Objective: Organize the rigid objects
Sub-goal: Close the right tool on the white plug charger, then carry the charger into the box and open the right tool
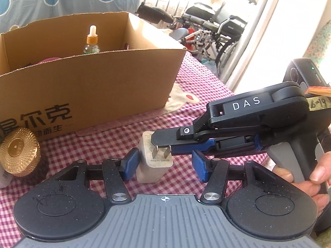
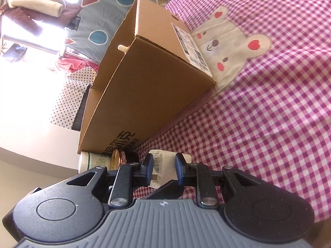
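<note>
Your right gripper (image 1: 159,144) is squeezing the white charger (image 1: 154,161) by its top, close to the metal prongs. You can see its blue pads (image 2: 148,165) pressed on both sides of the charger from the right wrist camera. Your left gripper (image 1: 164,166) is loose around the same charger. One blue pad sits just beside it on the left, and the other pad is apart from it on the right. The charger stands on the pink checked cloth (image 1: 206,86), near the front of the cardboard box (image 1: 93,78). A gold lid (image 1: 19,150) sits to the left. A dropper bottle (image 1: 92,41) stands inside the box.
</note>
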A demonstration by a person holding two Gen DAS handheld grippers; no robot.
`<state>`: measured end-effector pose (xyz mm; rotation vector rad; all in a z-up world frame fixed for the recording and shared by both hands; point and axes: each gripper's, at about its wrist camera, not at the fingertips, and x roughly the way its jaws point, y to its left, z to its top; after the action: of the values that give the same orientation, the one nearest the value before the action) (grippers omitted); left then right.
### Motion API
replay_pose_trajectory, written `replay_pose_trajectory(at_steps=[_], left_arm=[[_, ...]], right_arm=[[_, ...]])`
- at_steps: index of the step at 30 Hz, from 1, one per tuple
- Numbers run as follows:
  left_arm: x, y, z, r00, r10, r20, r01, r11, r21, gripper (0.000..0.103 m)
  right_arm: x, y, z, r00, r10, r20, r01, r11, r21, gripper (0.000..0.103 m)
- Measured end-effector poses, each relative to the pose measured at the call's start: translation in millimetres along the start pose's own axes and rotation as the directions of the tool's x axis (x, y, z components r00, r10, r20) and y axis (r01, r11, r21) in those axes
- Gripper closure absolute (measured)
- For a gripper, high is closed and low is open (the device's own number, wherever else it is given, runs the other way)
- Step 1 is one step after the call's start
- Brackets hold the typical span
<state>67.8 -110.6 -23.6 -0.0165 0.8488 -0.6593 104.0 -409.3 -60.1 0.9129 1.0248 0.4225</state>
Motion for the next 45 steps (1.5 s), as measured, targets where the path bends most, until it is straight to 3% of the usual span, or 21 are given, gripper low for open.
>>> replay_pose_trajectory(at_steps=[9, 16, 20, 23, 28, 38, 45], left_arm=[[7, -4, 1, 1.000, -0.001, -0.007, 0.001, 1.000, 0.010, 0.047], [14, -1, 1, 1.000, 0.012, -0.024, -0.012, 1.000, 0.020, 0.049], [20, 4, 1, 0.999, 0.026, -0.045, -0.026, 1.000, 0.007, 0.054], [20, 7, -1, 0.999, 0.027, -0.045, -0.028, 1.000, -0.007, 0.065], [13, 4, -3, 0.999, 0.055, -0.004, -0.055, 0.998, 0.012, 0.075], [4, -4, -5, 0.997, 0.077, 0.025, -0.078, 0.996, 0.040, 0.076], [-26, -16, 8, 0.987, 0.110, 0.114, -0.119, 0.990, 0.074, 0.076]], right_arm=[[-6, -3, 0, 1.000, -0.009, 0.009, 0.009, 1.000, 0.014, 0.075], [1, -2, -2, 1.000, -0.022, 0.007, 0.021, 1.000, 0.018, 0.067], [4, -4, 0, 1.000, -0.017, 0.003, 0.017, 1.000, 0.023, 0.066], [5, -4, 1, 1.000, -0.018, 0.002, 0.018, 1.000, 0.022, 0.065], [4, -1, 0, 1.000, -0.021, 0.000, 0.021, 1.000, -0.014, 0.065], [-4, -3, -7, 1.000, 0.011, 0.015, -0.010, 1.000, -0.006, 0.065], [-26, 27, -7, 0.997, 0.056, 0.056, -0.052, 0.996, -0.069, 0.065]])
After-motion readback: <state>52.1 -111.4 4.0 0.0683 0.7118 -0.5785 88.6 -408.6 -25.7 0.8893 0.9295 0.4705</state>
